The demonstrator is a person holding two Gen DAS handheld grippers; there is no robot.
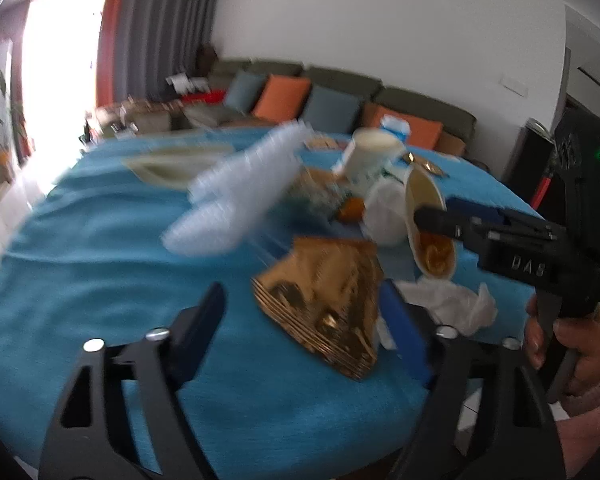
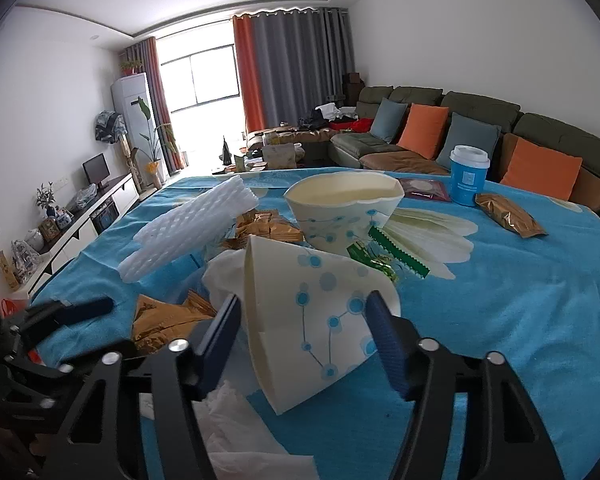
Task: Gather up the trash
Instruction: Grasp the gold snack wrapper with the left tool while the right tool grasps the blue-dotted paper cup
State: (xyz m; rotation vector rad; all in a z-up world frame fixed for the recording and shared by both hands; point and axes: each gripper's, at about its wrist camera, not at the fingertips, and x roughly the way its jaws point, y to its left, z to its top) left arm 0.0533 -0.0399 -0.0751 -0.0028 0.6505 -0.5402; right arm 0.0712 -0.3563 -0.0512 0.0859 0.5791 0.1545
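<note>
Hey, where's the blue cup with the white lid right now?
In the right wrist view, the blue cup stands upright at the table's far right, beside a gold packet, before the sofa.

Black skeletal tool (image 2: 304,320) frames, blue pads (image 2: 388,344), silver screws, "DAS" lettering, pink sleeve (image 1: 592,412).

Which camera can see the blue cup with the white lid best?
The right wrist view. There the blue cup stands sharp and whole at the table's far side, near the sofa. In the left wrist view it is mostly hidden behind an upright paper cup; only a blurry bit shows.
</note>
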